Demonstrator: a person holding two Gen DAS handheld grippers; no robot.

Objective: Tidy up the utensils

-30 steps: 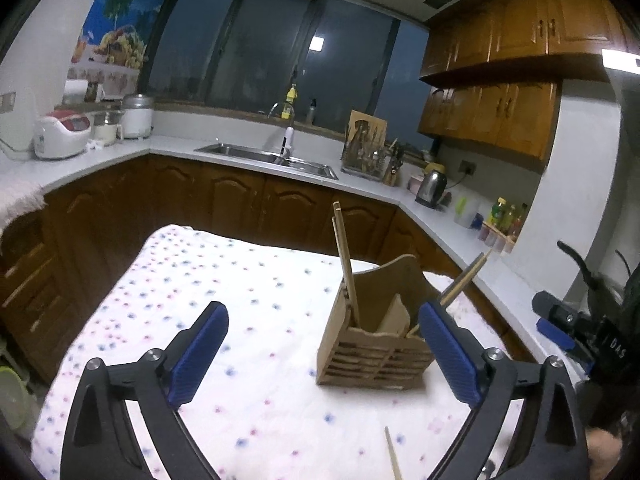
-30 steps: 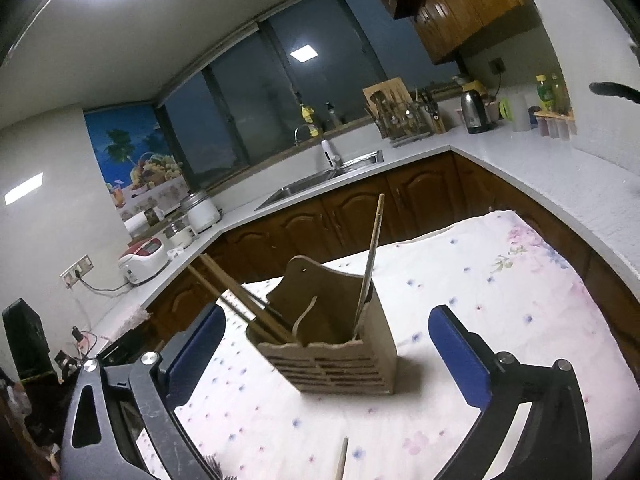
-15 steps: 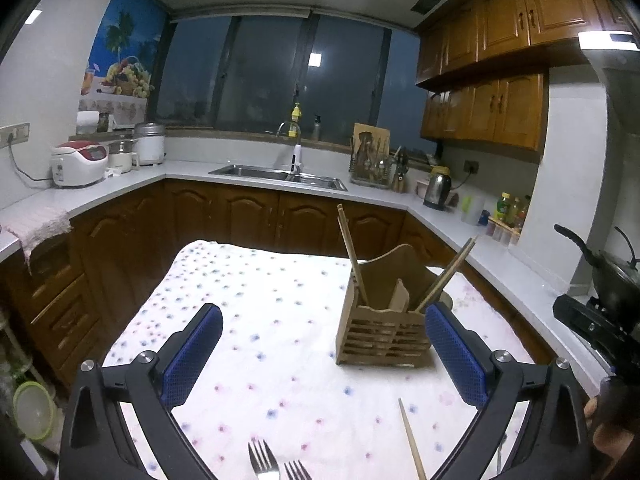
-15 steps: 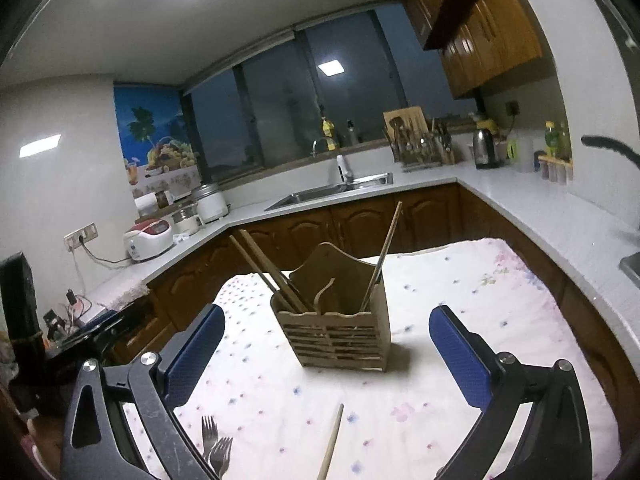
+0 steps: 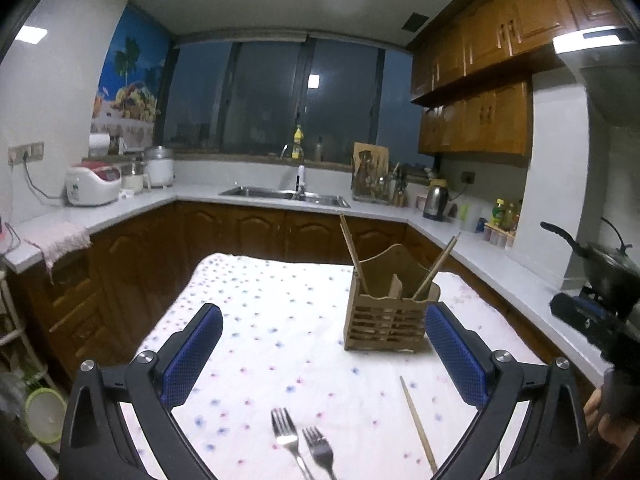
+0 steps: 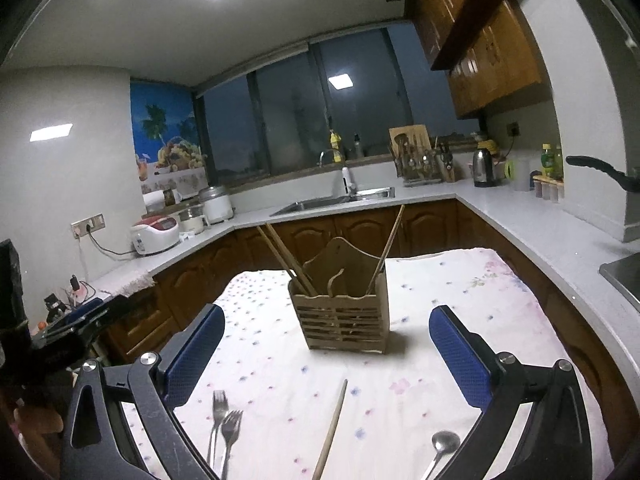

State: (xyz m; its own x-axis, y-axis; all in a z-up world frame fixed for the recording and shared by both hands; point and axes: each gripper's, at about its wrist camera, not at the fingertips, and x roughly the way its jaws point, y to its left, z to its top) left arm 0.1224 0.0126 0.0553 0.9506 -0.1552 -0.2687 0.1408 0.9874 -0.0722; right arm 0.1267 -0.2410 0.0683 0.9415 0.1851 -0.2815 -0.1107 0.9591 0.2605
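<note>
Holder: a pale wooden box with slatted front, open top, a curved divider inside and a raised, peaked back panel. It stands upright on the tabletop, toward the far middle, ahead of both claws. In the right wrist view two chopsticks lean left out of its left compartment and one chopstick leans right out of its right compartment. All are thin, straight, light wood.

Loose items, near edge of tabletop: one single chopstick lies flat, pointing roughly toward the holder. Left of it lie two forks, shiny metal, tines toward the holder, side by side and close; whether they touch cannot be told. Right of it lies a spoon, metal, round bowl toward the holder, its handle cut off by the frame edge. The left wrist view shows the same forks and the loose chopstick.

Tabletop covering: white cloth with small blue and pink dots, plus a faint floral print at the far right.

Left claw: jaws wide apart, holding nothing, above the near cloth. Fingers are black with blue, finely textured pads.

Right claw: jaws wide apart, holding nothing, the holder showing between its blue pads.
</note>
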